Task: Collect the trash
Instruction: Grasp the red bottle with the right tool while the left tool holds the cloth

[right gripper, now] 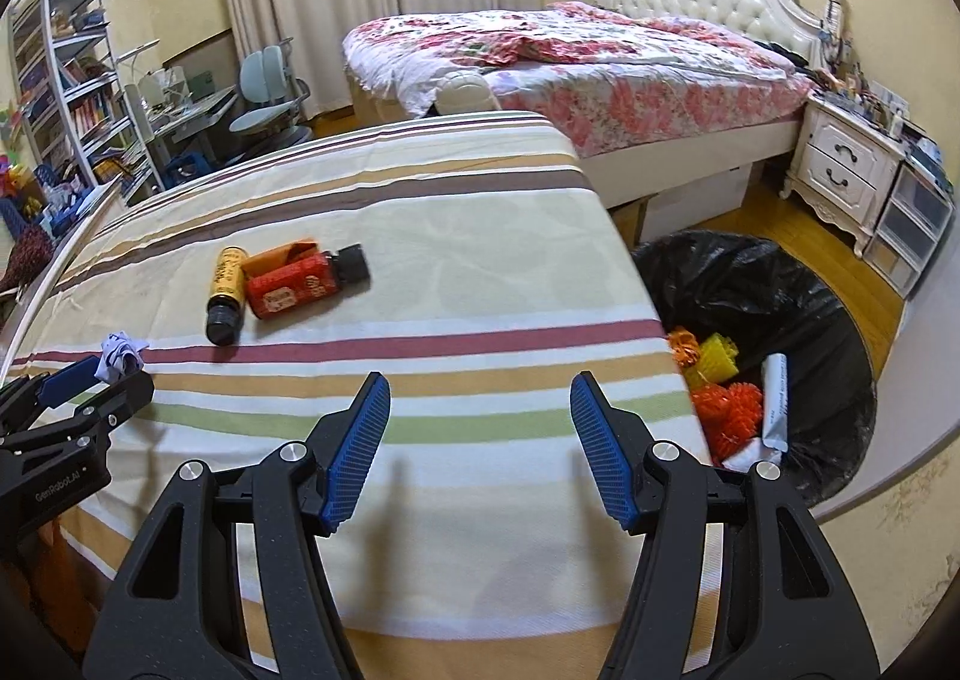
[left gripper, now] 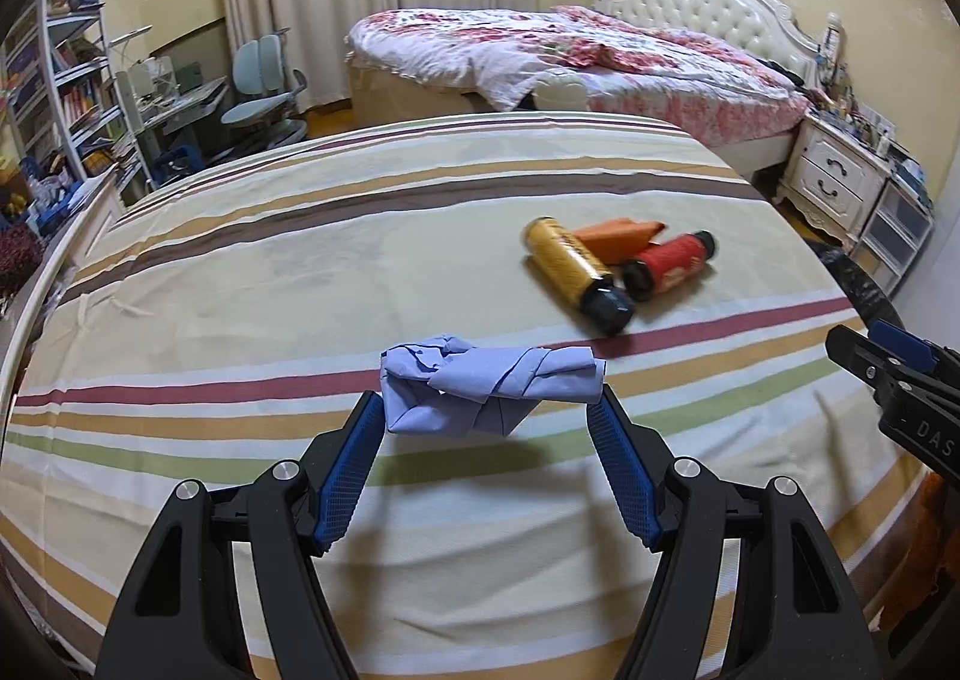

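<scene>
A crumpled blue paper wad (left gripper: 489,383) spans the fingertips of my left gripper (left gripper: 487,401), held a little above the striped table; the jaws are wide but closed on its ends. It also shows in the right wrist view (right gripper: 122,357). Farther on lie a yellow bottle (left gripper: 576,272), a red bottle (left gripper: 669,263) and an orange carton (left gripper: 618,235), touching each other. My right gripper (right gripper: 480,401) is open and empty above the table's right part. A bin lined with a black bag (right gripper: 780,296) stands right of the table, with several orange and yellow items inside.
The striped tablecloth (right gripper: 420,236) covers the table; its right edge drops off next to the bin. A bed (right gripper: 570,56), a white nightstand (right gripper: 840,164), a desk chair (right gripper: 264,80) and bookshelves (right gripper: 66,74) stand beyond.
</scene>
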`<state>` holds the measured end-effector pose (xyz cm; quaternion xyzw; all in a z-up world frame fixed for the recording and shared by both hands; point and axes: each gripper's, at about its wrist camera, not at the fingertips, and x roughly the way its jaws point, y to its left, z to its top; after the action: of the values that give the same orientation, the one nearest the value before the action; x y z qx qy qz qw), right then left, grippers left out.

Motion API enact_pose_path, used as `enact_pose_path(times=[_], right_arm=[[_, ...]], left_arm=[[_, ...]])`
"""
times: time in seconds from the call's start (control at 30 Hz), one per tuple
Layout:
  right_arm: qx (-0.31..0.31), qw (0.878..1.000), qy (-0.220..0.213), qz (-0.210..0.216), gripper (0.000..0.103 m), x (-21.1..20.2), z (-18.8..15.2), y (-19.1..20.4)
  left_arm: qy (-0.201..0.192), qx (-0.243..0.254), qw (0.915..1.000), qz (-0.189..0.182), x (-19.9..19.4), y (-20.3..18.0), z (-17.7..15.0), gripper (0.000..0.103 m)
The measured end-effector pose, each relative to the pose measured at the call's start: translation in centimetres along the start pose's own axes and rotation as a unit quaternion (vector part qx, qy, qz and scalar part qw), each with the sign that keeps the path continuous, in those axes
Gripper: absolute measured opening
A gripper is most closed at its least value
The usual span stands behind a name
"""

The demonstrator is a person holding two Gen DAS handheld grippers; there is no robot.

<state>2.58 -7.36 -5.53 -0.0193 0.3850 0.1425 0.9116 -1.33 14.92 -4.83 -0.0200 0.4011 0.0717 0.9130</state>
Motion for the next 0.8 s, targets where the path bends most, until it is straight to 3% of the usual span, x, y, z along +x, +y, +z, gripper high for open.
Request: enact_pose_path(times=[0.2,0.33,0.8], right_arm=[[-0.027,0.999,0.004,0.015,0.061,1.5,1.6,3.1],[-0.038,0.999,0.01,-0.001,0.061,3.1,2.8,4.4],[-0.022,0.999,0.038,-0.027,0.061,7.6,5.8,4.2]], left_arm=[[-0.003,-0.022,0.9994,0.026,0.5,3.1,0.4,0.068],[-0.003,-0.037,0.9985,0.039,0.7,5.1,0.6,0.068],[0.01,-0.071,0.9962,0.05,2.3,9.5,1.3,0.068]])
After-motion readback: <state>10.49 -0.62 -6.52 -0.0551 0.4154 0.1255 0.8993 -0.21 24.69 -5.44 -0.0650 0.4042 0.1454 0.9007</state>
